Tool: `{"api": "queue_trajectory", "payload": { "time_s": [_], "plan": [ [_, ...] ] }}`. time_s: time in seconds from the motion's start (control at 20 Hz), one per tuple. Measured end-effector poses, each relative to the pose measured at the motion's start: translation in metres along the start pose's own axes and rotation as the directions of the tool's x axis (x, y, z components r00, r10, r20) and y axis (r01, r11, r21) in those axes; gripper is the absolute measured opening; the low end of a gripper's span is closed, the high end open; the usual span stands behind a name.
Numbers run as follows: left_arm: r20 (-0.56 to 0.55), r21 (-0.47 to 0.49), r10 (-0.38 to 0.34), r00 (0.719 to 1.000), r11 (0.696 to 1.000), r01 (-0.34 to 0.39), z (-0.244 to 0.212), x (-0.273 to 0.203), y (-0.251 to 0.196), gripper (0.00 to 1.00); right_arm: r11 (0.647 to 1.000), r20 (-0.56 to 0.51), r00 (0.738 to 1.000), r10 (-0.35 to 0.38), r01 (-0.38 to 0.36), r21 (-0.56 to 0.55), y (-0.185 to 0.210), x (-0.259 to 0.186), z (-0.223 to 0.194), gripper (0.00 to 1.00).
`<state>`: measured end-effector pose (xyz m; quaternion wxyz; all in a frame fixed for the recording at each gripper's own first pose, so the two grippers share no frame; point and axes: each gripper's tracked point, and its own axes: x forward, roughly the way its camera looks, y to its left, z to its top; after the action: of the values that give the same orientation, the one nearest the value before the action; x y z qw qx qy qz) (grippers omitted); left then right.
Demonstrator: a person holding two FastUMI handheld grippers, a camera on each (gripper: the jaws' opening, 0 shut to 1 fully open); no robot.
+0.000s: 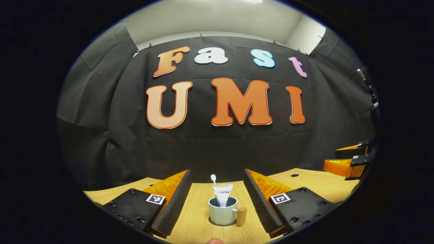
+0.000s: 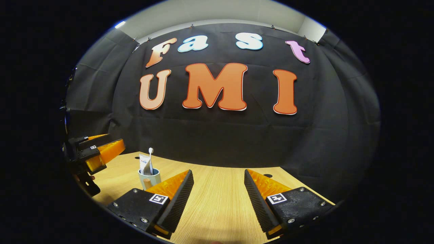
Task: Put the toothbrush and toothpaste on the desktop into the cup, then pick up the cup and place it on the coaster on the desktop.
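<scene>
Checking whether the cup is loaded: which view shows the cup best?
The left gripper view: the cup sits centred and near, toothpaste and toothbrush inside. The right gripper view shows it small, far left, partly hidden.

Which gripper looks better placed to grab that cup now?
Probably the left gripper: the cup sits straight ahead between its open fingers. From the right gripper, the cup lies off to the side.
</scene>
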<state>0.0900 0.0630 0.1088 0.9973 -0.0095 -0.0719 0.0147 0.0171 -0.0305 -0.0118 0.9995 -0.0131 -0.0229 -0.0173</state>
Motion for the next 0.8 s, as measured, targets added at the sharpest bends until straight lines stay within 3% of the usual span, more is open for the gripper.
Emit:
{"api": "queue_trajectory", "payload": {
  "time_s": [0.8],
  "plan": [
    [-0.044, -0.030, 0.023, 0.999, 0.999, -0.024, -0.019, 0.010, 0.006, 0.97, 0.999, -0.005, 0.999, -0.034, 0.034, -0.023, -0.011, -0.001, -0.001, 0.90]
  ]
}}
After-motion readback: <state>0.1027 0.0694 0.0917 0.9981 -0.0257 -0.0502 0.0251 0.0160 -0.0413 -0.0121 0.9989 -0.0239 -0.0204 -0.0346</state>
